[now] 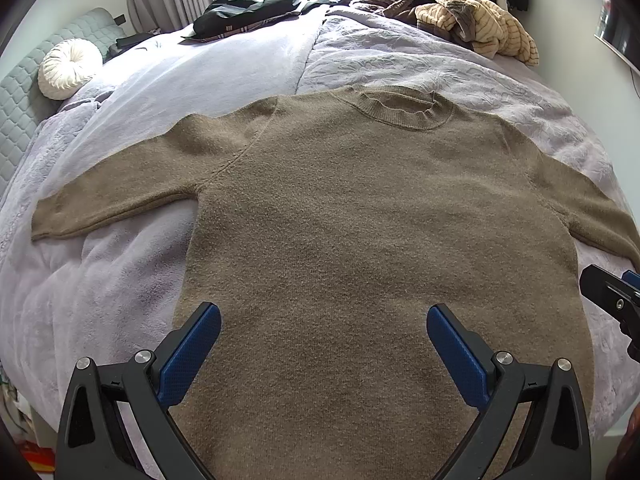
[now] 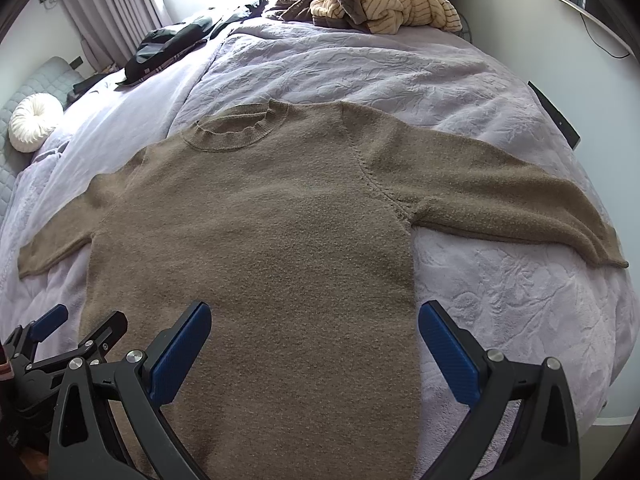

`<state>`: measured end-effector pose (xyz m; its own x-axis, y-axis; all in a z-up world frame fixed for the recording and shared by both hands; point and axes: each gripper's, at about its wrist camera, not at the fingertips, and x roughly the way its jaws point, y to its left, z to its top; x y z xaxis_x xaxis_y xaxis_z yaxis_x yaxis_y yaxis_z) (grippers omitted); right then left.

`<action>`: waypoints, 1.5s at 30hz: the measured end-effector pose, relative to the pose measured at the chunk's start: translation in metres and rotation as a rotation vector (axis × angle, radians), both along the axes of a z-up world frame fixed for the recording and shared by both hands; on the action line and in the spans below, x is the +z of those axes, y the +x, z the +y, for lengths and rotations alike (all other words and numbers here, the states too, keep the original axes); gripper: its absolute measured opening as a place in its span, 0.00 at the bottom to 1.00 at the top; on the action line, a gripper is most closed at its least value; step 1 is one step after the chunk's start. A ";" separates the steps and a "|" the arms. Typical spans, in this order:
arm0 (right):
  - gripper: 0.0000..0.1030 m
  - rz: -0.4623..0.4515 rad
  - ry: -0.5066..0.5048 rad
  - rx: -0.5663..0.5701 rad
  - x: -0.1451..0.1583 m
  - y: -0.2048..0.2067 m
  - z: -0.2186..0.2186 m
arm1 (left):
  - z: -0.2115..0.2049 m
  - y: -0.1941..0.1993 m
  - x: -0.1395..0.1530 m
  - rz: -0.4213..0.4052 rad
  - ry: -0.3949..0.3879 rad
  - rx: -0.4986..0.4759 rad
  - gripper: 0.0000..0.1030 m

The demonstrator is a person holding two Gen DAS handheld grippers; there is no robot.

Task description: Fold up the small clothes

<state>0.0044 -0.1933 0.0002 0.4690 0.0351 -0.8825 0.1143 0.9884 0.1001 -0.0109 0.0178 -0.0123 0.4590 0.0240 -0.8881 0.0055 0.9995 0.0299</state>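
Observation:
A brown knit sweater point(image 1: 360, 208) lies flat on the bed, neck away from me, both sleeves spread out to the sides; it also shows in the right wrist view point(image 2: 264, 232). My left gripper point(image 1: 323, 324) is open and empty above the sweater's lower left part. My right gripper point(image 2: 314, 320) is open and empty above the sweater's lower right edge. The left gripper shows at the lower left of the right wrist view point(image 2: 80, 328), and a part of the right gripper shows at the right edge of the left wrist view point(image 1: 616, 300).
The bed has a lilac cover point(image 1: 400, 60). A pile of striped and brown clothes point(image 1: 472, 16) and a dark garment point(image 1: 248, 8) lie at the far end. A round white cushion point(image 1: 68, 68) sits at the left. A dark flat object point(image 2: 554, 116) lies at the bed's right edge.

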 end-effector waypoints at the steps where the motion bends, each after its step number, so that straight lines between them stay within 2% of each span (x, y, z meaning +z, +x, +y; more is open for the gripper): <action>1: 1.00 0.001 0.000 0.000 0.000 0.000 0.001 | 0.000 0.000 0.000 0.000 -0.001 0.000 1.00; 31: 1.00 0.049 -0.017 -0.001 -0.013 0.013 0.010 | 0.017 0.013 -0.012 0.027 -0.050 0.001 1.00; 45: 1.00 0.034 0.007 0.033 -0.012 0.018 0.029 | 0.042 0.024 -0.017 0.019 -0.123 -0.018 1.00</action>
<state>0.0223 -0.1645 -0.0122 0.4374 0.0566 -0.8975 0.0853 0.9909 0.1041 0.0126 0.0596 -0.0290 0.4416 -0.0936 -0.8923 0.0225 0.9954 -0.0933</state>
